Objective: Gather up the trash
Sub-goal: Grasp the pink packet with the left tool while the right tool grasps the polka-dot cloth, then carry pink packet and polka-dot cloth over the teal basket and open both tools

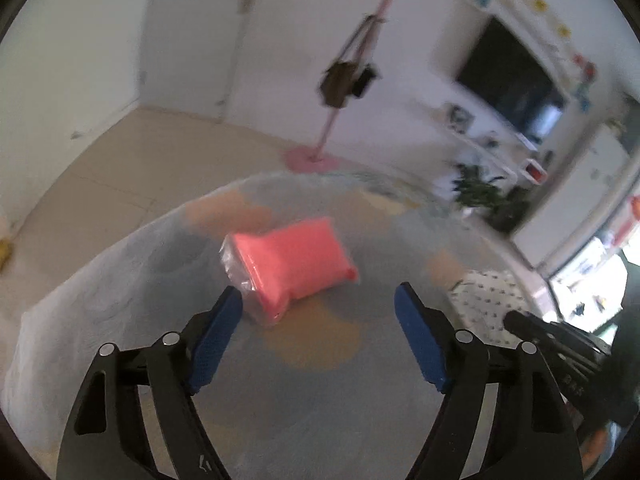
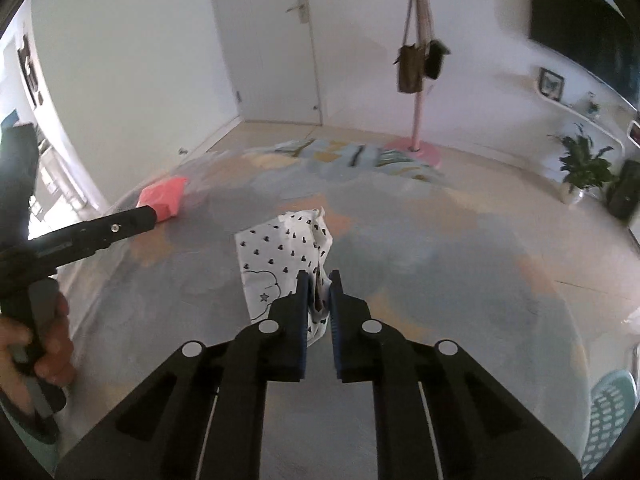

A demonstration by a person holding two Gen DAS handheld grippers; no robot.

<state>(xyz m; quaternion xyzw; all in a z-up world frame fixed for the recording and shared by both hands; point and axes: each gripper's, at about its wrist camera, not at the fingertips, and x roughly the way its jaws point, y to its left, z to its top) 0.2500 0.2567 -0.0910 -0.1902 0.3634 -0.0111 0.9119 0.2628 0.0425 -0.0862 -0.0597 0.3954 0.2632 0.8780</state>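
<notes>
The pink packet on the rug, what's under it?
The pink packet lies on the grey and orange rug, so rug shows all around it. The patch directly underneath is covered, so nothing there can be seen. Clear plastic wrap sticks out at one end.

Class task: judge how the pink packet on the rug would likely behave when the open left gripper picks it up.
The pink packet looks soft and pillow-like, so it would probably squash and sag. Its clear crinkled wrap suggests a slippery surface. It appears light for its size, so the left gripper may nudge it first.
</notes>
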